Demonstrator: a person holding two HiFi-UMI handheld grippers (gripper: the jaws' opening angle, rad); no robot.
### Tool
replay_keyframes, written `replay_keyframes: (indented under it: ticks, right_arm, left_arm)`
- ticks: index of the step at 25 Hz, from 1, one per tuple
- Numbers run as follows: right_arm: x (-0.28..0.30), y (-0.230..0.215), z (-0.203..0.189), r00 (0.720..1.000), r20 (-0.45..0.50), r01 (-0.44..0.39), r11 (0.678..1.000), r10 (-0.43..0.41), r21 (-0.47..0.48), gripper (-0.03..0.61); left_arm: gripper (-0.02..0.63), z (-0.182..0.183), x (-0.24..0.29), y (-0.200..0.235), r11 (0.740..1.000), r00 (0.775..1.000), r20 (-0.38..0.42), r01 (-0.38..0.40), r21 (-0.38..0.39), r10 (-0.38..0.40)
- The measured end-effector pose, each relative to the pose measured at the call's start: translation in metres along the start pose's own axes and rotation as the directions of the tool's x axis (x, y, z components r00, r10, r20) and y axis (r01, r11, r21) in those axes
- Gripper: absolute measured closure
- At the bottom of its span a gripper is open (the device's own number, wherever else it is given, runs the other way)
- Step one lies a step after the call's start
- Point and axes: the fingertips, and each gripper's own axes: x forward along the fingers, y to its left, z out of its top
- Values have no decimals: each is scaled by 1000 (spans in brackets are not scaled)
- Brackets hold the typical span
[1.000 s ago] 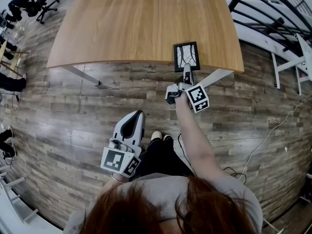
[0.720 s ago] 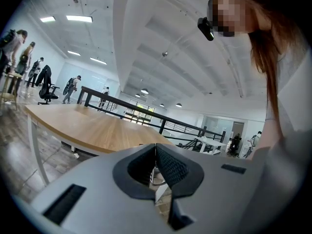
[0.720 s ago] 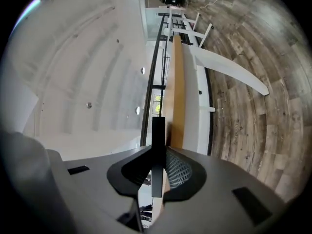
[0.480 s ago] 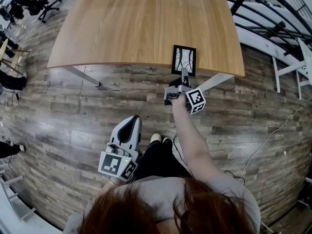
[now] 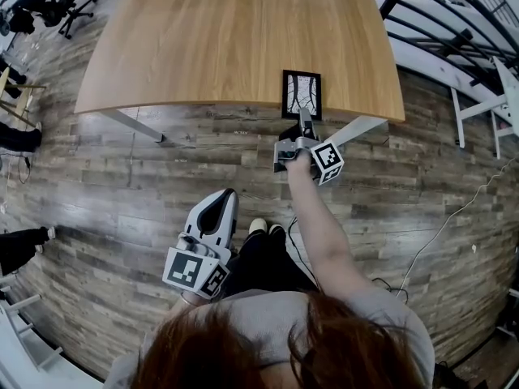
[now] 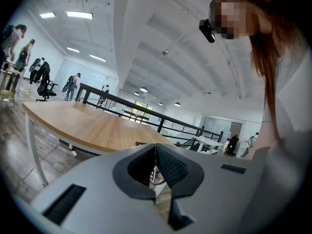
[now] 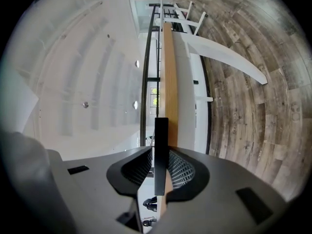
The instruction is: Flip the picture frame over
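Your right gripper (image 5: pixel 306 120) is clamped on the picture frame (image 5: pixel 302 94). In the right gripper view the frame's thin black edge runs straight btw the two ribbed pads (image 7: pixel 183 172), one pressing on each face. You've got it by the middle of its near short side, arm stretched fwd, marker cube (image 5: pixel 328 162) just behind the grip.

The frame is small & rectangular, standing portrait-wise in the head view. It has a narrow black border round a white pic of dark branching lines, like bare twigs or cracks. That printed side faces up.

It lies level w/ the top of the table (image 5: pixel 243 39), at the near edge, towards the right-hand corner. Its near end reaches the rim or pokes just over it, right where your jaws have it. Seen edge-on, the frame runs parallel to the wood slab and tight beside it. Whether it rests on the wood or sits a hair off it, I can't tell. The tabletop round it is plain light wood.

Your left gripper (image 5: pixel 220 201) hangs low by your left side over the plank floor (image 5: pixel 122 185), well apart from table & frame, pointing roughly fwd. In the left gripper view its jaws meet at the tips w/ nothing btw them.
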Motion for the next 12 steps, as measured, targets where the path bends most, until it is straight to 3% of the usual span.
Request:
replay_keyframes:
  ticks: [8, 12]
  right_arm:
    - [0, 2, -1, 998, -25, 46, 994, -49, -100, 488]
    - [0, 1, -3, 997, -50, 60, 991, -67, -123, 437]
  left_arm:
    - [605, -2, 2, -4, 1000, 1000, -3, 6, -8, -6]
    - [606, -3, 0, -5, 1000, 1000, -2, 4, -10, -4]
